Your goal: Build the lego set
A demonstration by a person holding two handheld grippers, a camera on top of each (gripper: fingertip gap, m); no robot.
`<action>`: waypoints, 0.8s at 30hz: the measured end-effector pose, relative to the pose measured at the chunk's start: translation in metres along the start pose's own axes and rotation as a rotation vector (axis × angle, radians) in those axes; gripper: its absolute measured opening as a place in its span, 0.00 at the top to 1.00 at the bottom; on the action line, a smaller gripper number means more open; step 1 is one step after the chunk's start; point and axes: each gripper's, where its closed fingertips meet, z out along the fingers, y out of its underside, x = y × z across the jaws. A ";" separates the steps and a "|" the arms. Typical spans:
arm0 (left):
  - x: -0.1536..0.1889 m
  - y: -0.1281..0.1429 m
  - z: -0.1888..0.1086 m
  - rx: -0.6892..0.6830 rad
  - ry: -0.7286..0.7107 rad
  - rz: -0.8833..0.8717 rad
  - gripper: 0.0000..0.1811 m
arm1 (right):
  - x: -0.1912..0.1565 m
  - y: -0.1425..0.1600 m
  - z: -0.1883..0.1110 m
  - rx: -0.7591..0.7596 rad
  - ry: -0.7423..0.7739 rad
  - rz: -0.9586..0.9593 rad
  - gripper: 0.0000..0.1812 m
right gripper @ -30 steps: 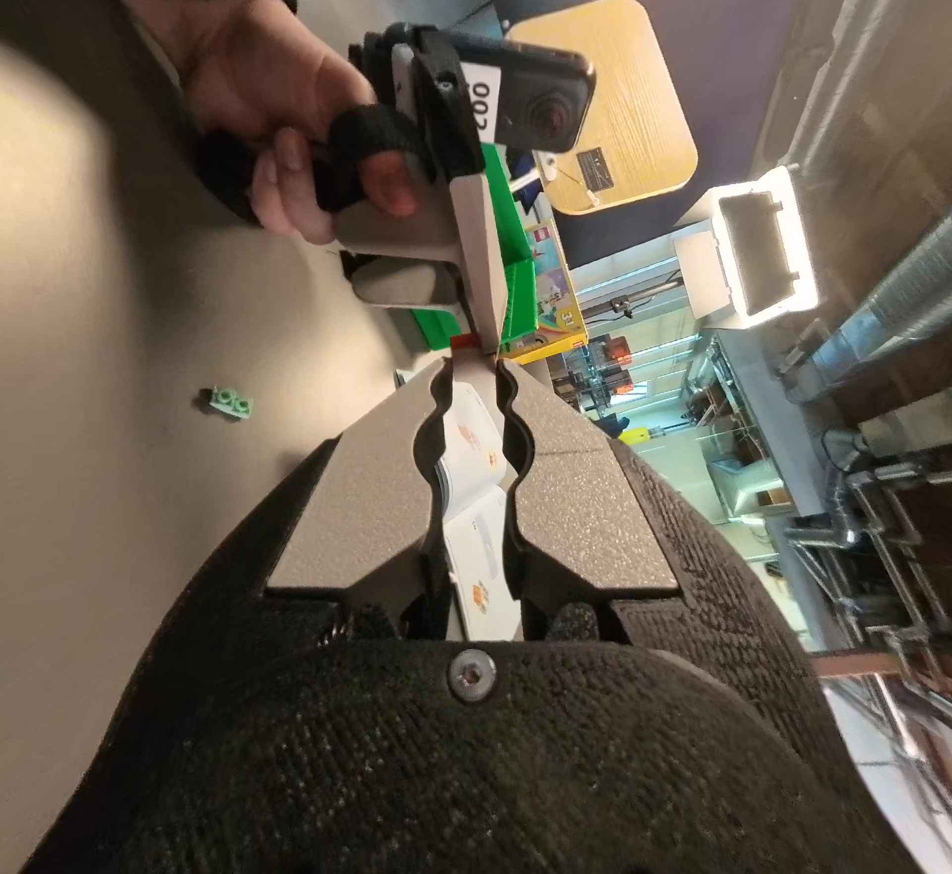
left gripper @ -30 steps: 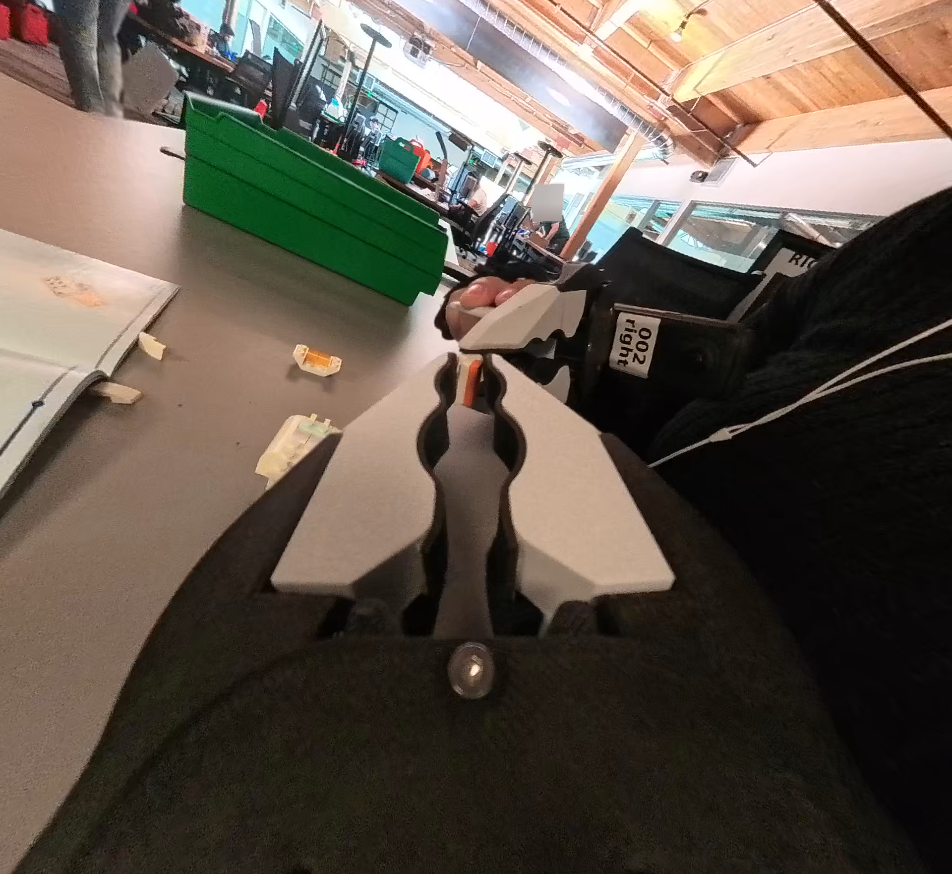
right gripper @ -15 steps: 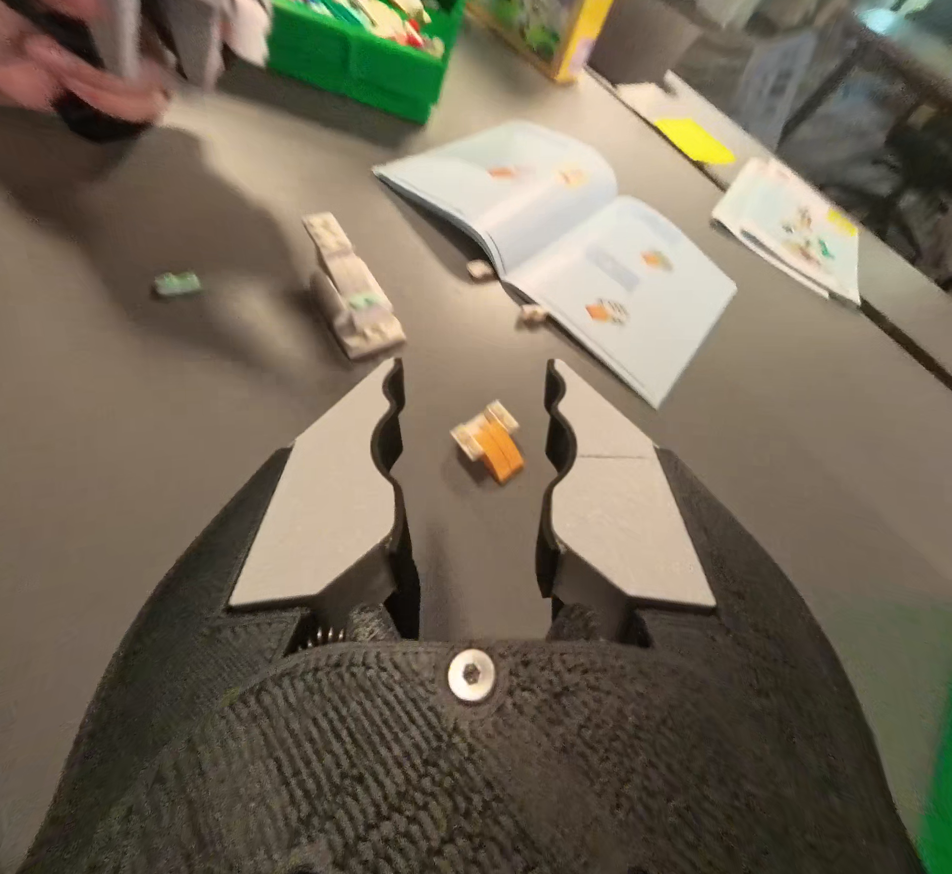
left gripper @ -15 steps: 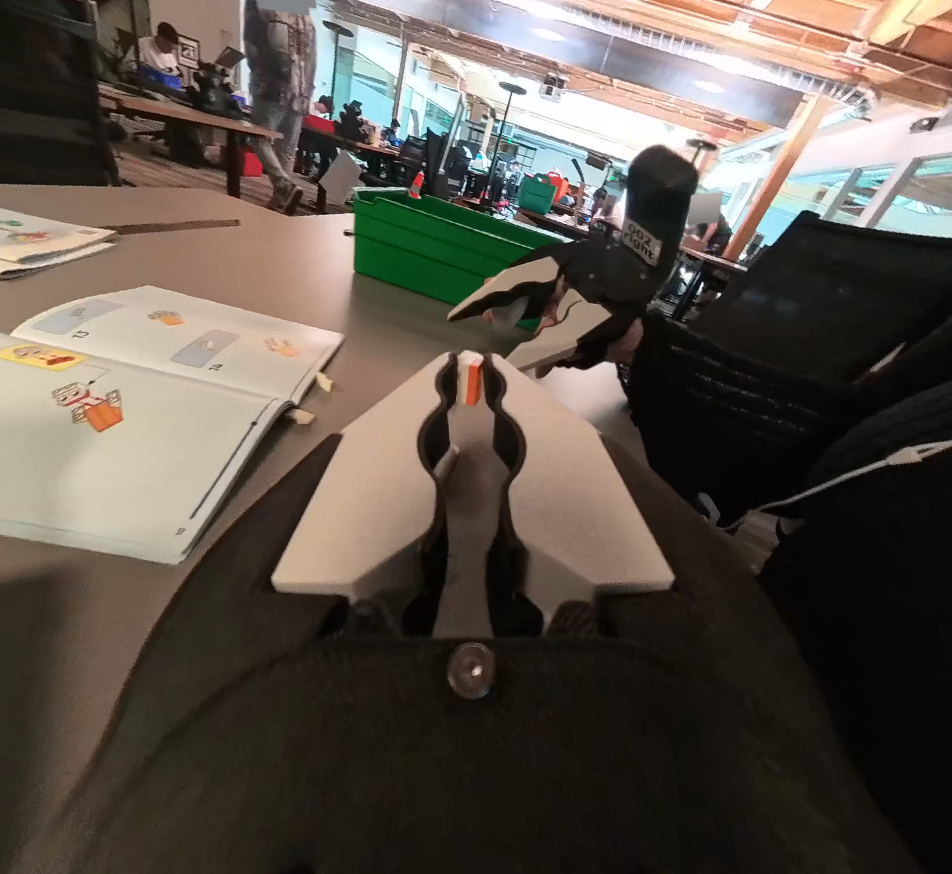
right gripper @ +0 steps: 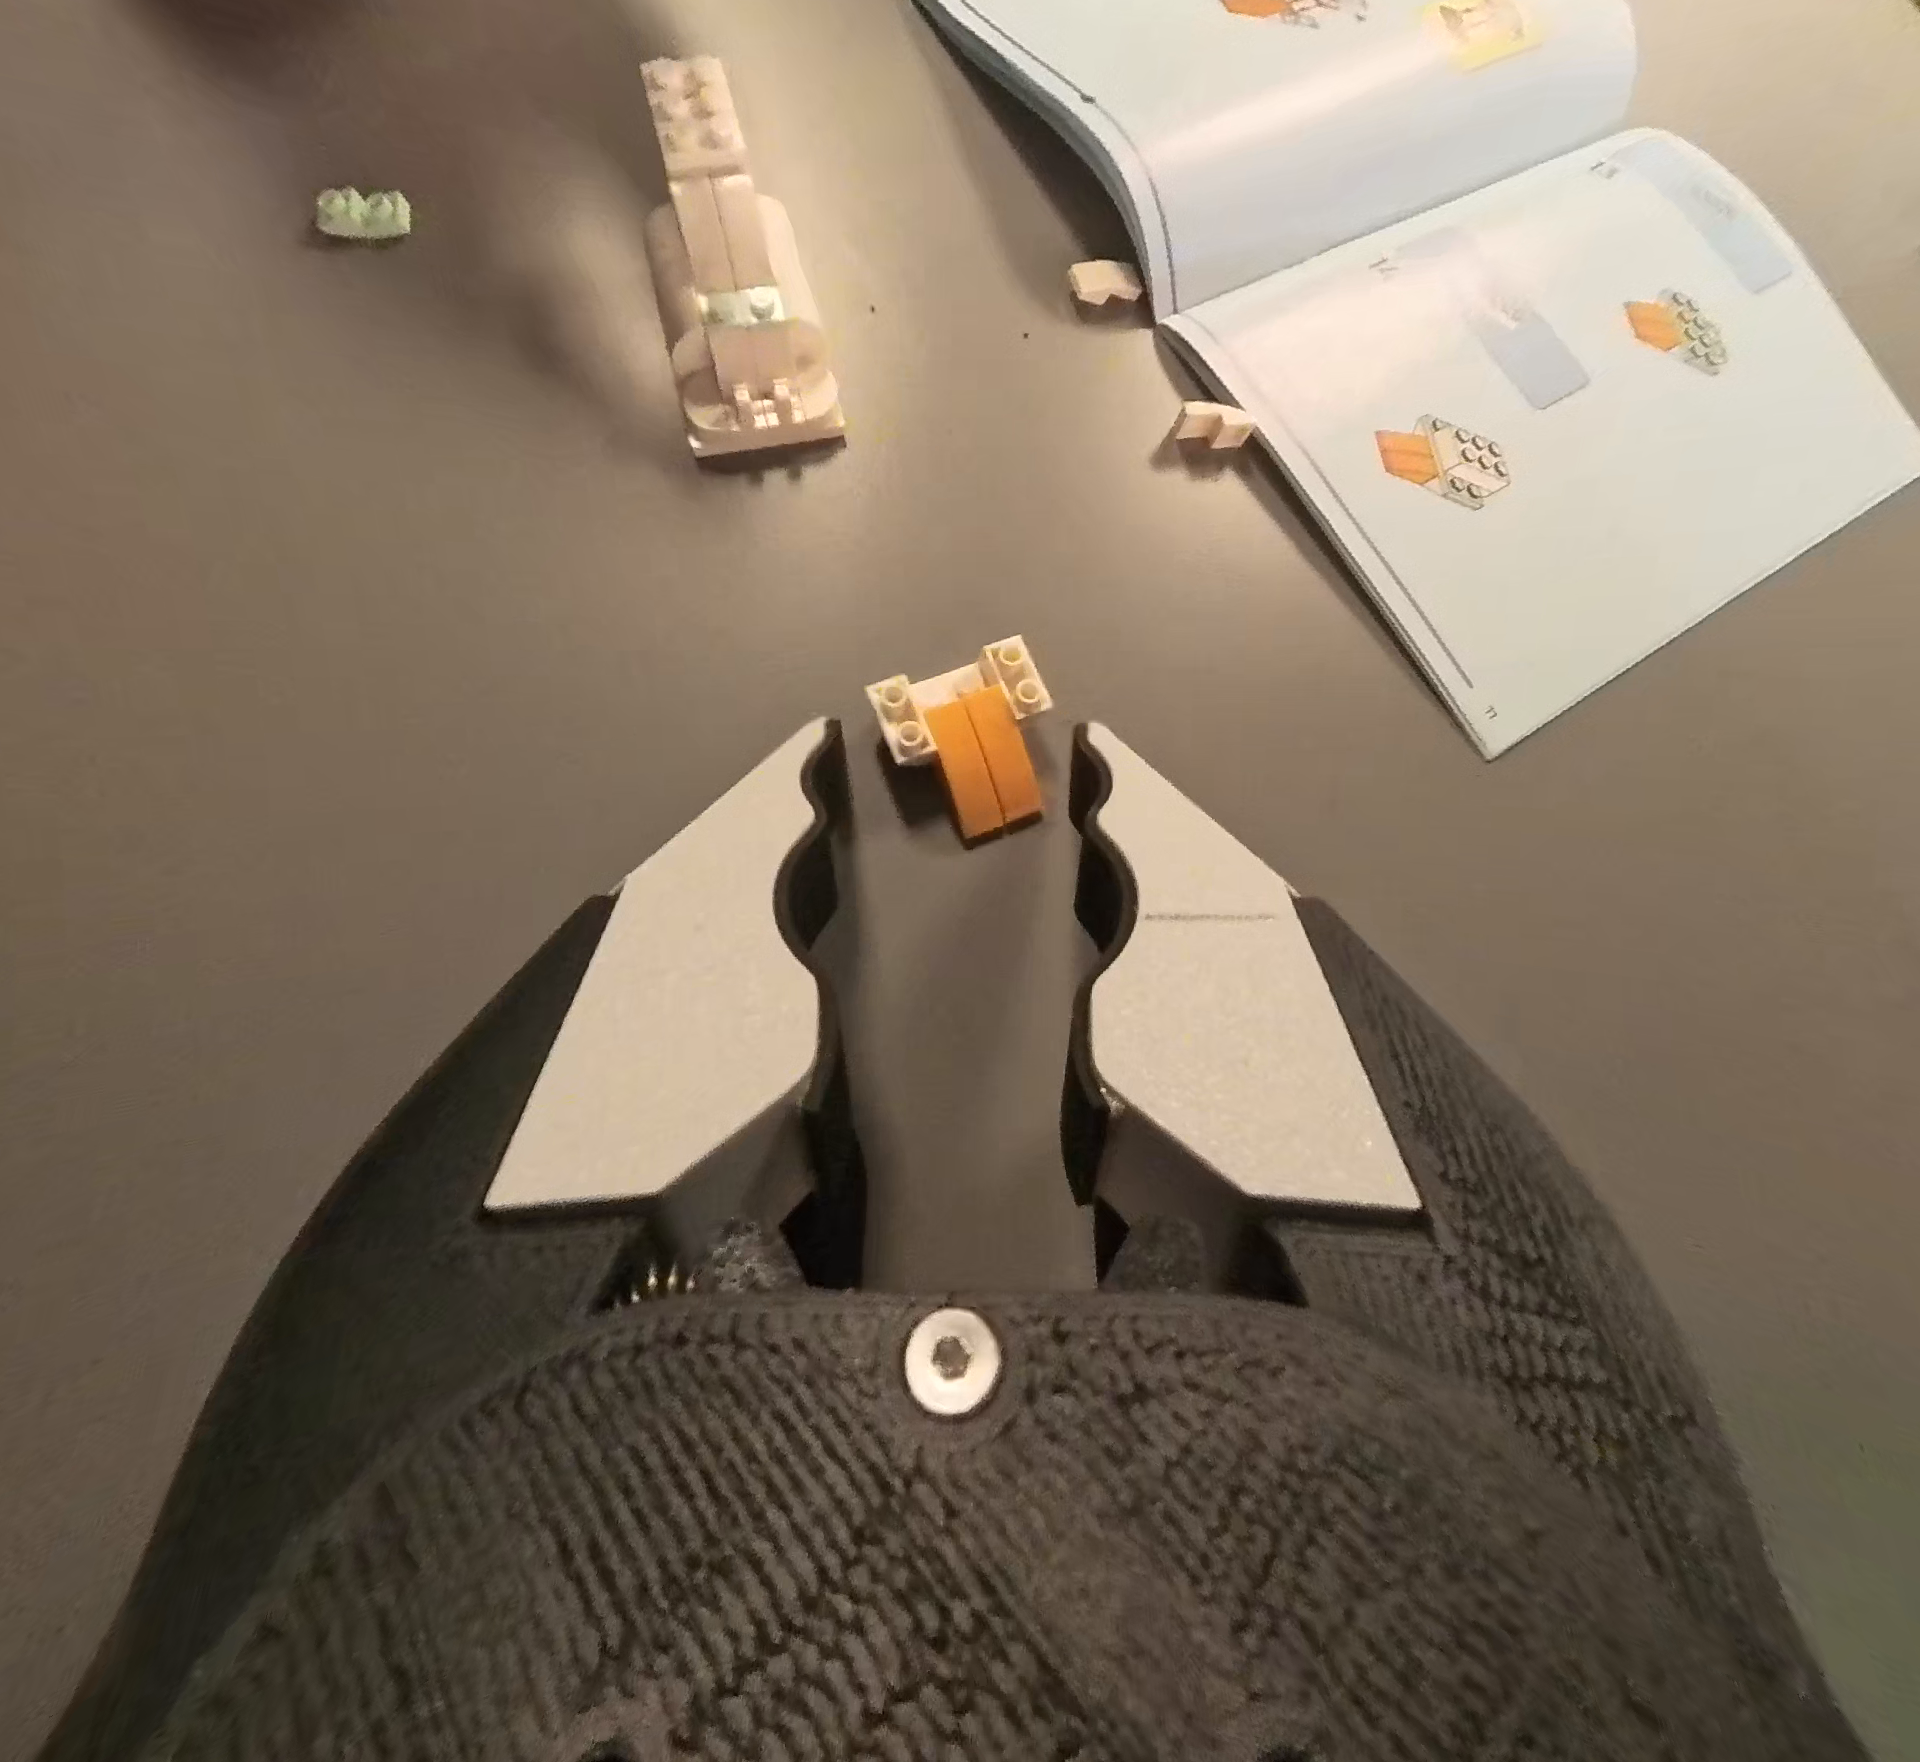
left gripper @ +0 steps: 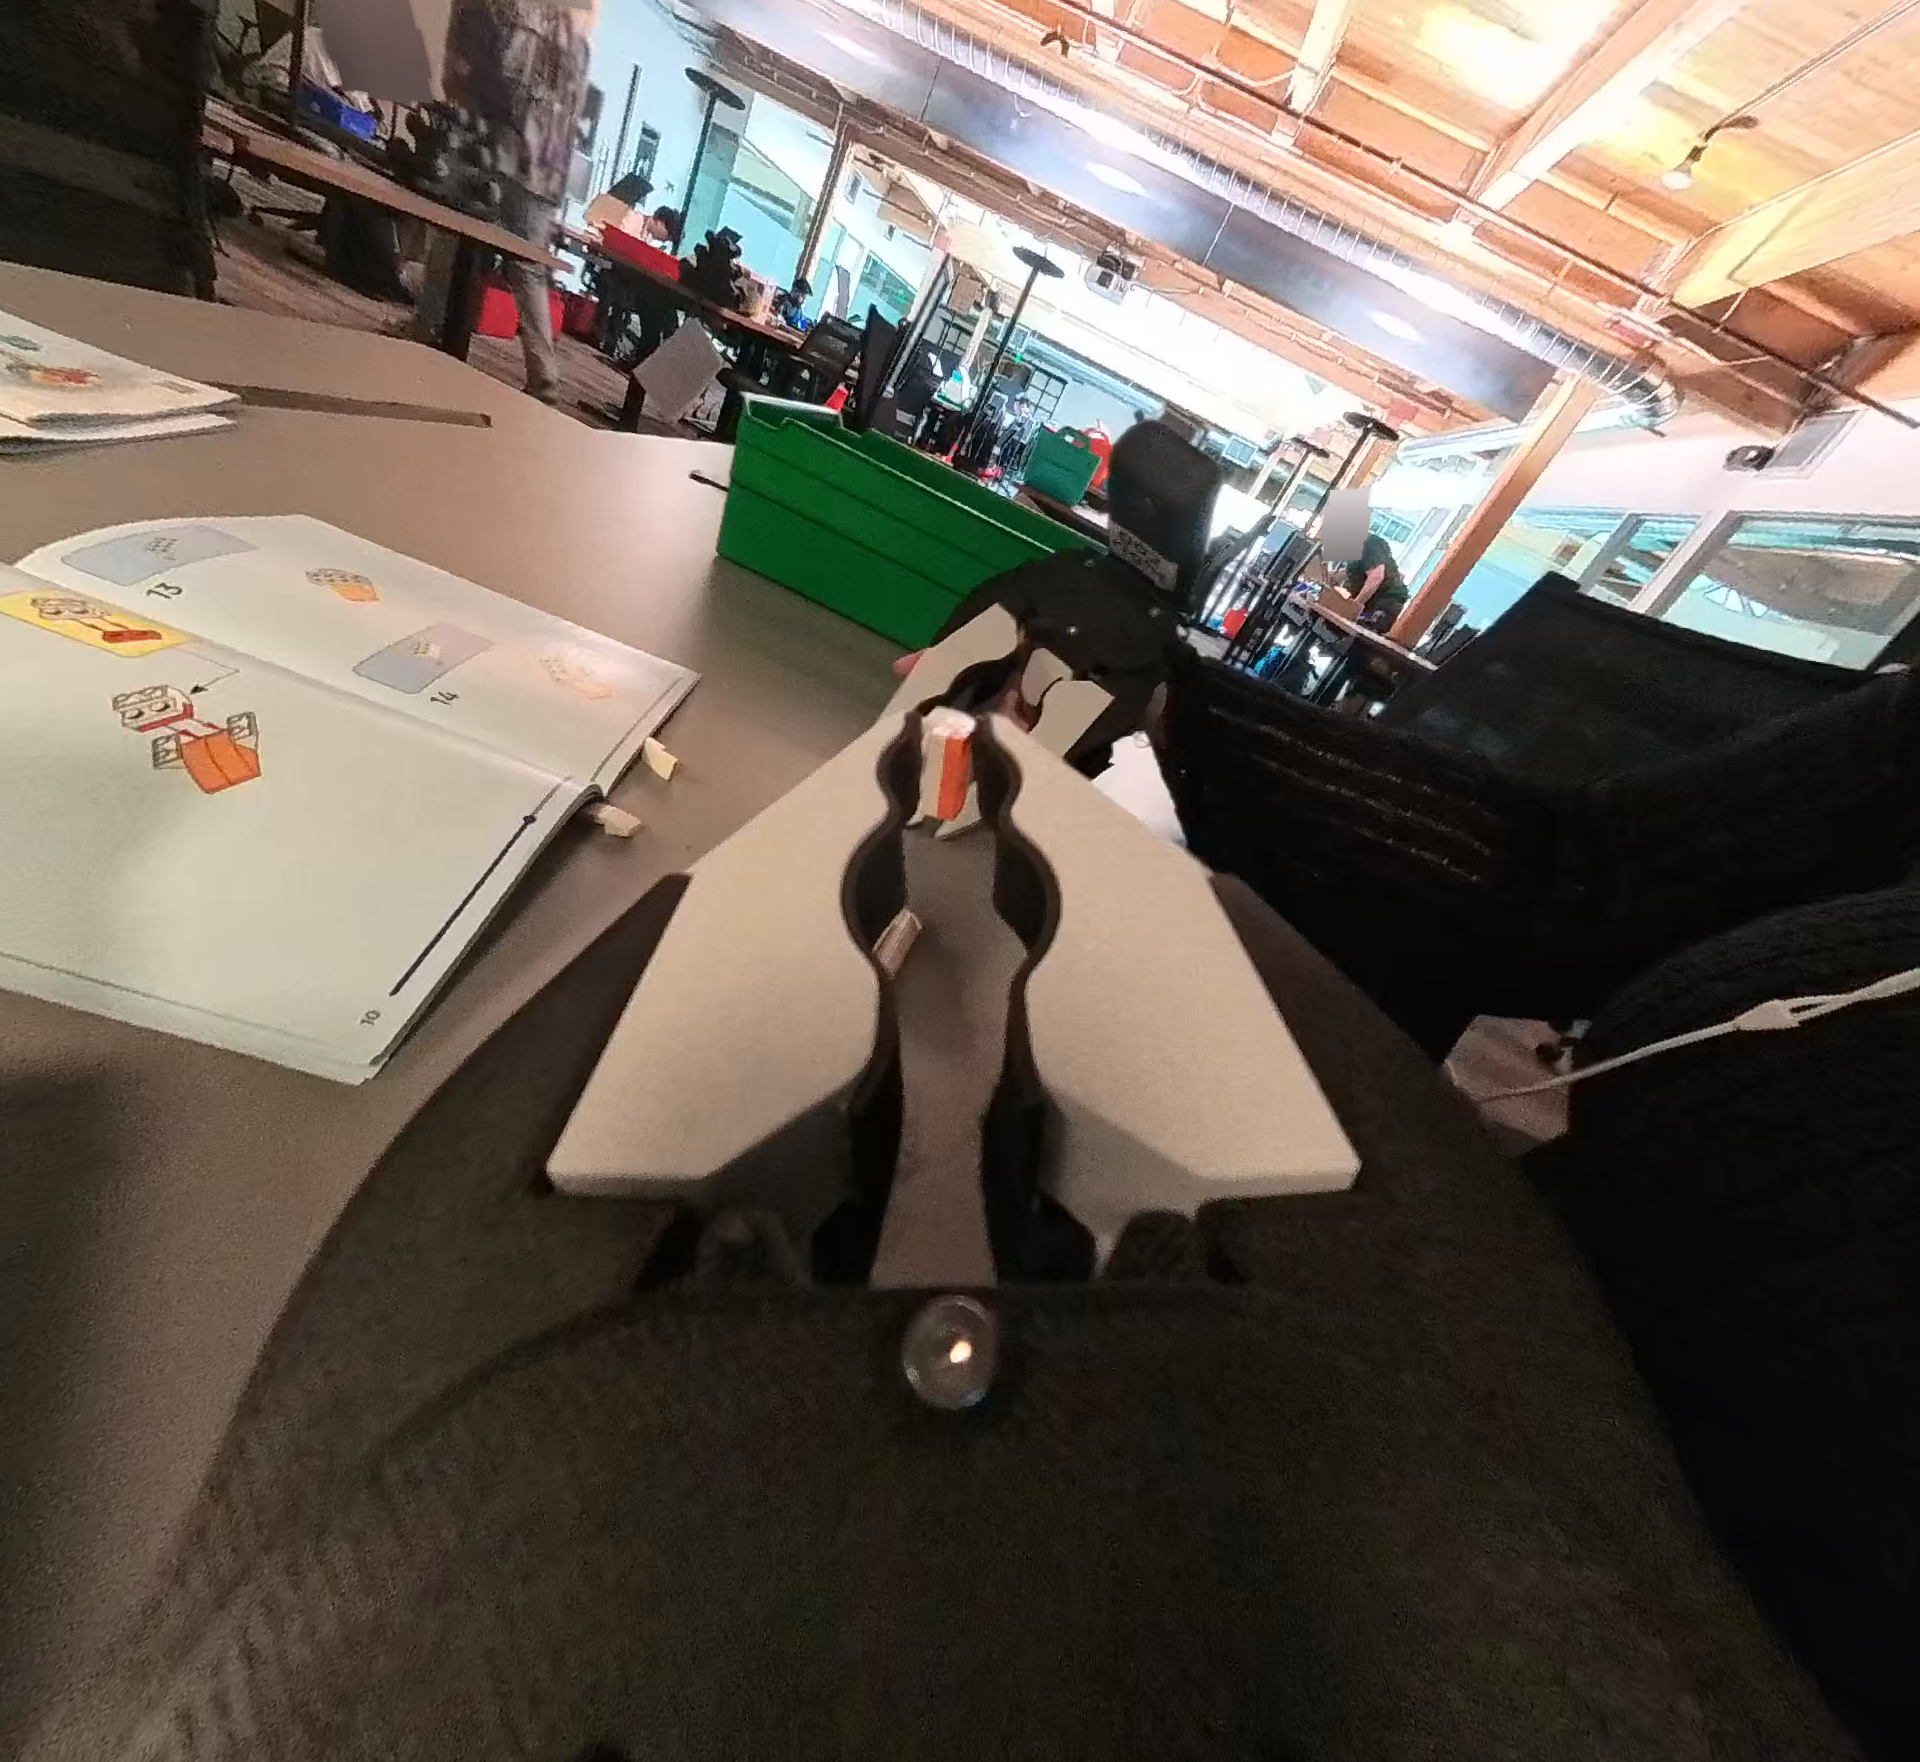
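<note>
- Left wrist view: while raised over the grey table [left gripper: 623, 507], left gripper [left gripper: 948, 756] pinched nearly shut on a small orange-and-white lego piece [left gripper: 945, 767], gripped upright at the very tips.
- Beyond those tips, right gripper [left gripper: 1023, 673] low over the table, partly hidden, jaws apart.
- To the left, open instruction booklet [left gripper: 260, 746] flat on the table; two small tan bricks [left gripper: 658, 758] just beside its near corner.
- Farther back, green bin [left gripper: 852, 538] on the table, contents hidden.
- Right wrist view: right gripper [right gripper: 951, 736] wide open, gripping nothing, angled down at the table.
- Between and just past the tips, orange-and-white lego assembly [right gripper: 966, 736] flat on the table, touching neither finger as far as can be told.
- Ahead, well apart, elongated white lego build [right gripper: 732, 278] with a pale green piece on top.
- Left of that, small pale green brick [right gripper: 364, 213] alone.
- To the right, the open booklet [right gripper: 1455, 278]; tan bricks [right gripper: 1101, 284] touching or just beside its edge.
</note>
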 end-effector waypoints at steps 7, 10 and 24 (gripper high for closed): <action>-0.001 -0.001 -0.001 0.012 0.017 -0.047 0.95 | 0.001 0.004 -0.003 0.001 -0.084 0.086 0.78; -0.002 0.000 0.000 0.005 0.020 -0.067 0.95 | -0.003 0.005 -0.007 0.018 -0.168 0.159 0.85; -0.008 0.018 0.005 -0.125 0.020 -0.229 0.95 | -0.004 -0.007 0.001 0.053 -0.121 0.078 0.92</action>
